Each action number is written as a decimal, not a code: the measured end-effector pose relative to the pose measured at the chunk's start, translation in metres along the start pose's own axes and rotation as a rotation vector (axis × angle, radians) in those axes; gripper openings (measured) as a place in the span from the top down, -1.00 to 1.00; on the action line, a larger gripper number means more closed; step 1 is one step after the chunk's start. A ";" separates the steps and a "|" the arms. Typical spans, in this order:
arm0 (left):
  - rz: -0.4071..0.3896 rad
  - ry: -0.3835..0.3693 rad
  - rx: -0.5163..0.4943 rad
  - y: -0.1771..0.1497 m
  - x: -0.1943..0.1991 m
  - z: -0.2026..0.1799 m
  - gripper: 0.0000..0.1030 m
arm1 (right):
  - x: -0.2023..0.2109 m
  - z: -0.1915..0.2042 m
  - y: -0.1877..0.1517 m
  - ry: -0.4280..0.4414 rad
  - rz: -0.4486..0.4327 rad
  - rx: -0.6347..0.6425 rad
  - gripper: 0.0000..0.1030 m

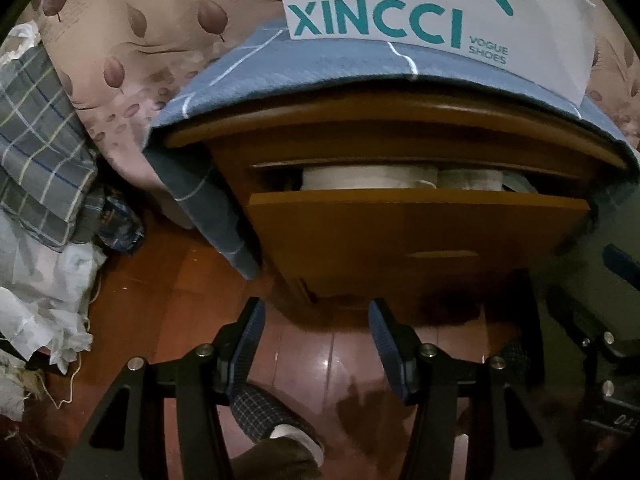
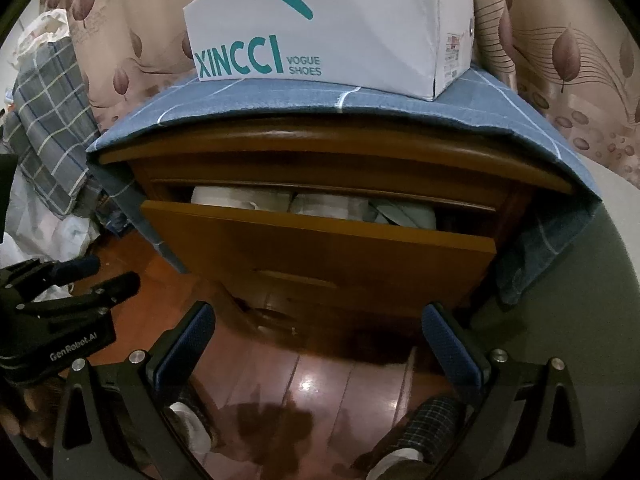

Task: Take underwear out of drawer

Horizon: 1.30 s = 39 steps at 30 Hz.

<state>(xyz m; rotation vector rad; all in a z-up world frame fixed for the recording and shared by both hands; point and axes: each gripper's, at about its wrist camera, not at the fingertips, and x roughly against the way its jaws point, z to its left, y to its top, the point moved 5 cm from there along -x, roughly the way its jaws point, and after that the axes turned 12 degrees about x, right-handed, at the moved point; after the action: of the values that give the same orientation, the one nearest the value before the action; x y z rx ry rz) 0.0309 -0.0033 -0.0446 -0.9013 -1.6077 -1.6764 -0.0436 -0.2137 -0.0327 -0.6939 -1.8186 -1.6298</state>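
Nearest the lens, a slippered foot (image 1: 276, 416) stands on the glossy wooden floor (image 2: 320, 384) under the left gripper (image 1: 316, 344), whose jaws are partly spread with nothing between them. The right gripper (image 2: 318, 350) hangs beside it, jaws as wide as they go and also empty.

Both point down and forward at a wooden nightstand (image 2: 320, 148), draped with a blue checked cloth (image 2: 280, 98) that carries a white shoe box (image 2: 328, 28). Its top drawer (image 2: 316, 240) is pulled out only a little. In the slot above the drawer front, pale folded cloth, probably the underwear (image 2: 320, 203), lies in a row, though what each piece is cannot be told through so thin a gap.

The row's long axis runs left to right, parallel to the drawer front, beyond and above both grippers. Neither gripper is clearly nearer; the right one sits more squarely in front. The narrow gap likely needs widening first.
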 end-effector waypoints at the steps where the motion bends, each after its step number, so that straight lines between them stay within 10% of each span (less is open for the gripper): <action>1: 0.003 -0.002 0.008 0.000 0.000 0.001 -0.08 | 0.000 0.000 0.000 0.002 0.001 -0.002 -0.99; 39: 0.057 0.032 0.039 -0.004 -0.009 0.006 -0.08 | -0.003 -0.002 -0.002 -0.012 0.021 -0.011 -0.99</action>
<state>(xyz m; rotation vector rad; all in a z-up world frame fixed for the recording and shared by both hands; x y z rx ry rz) 0.0325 0.0032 -0.0540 -0.8882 -1.5736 -1.6073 -0.0429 -0.2156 -0.0365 -0.7269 -1.8067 -1.6264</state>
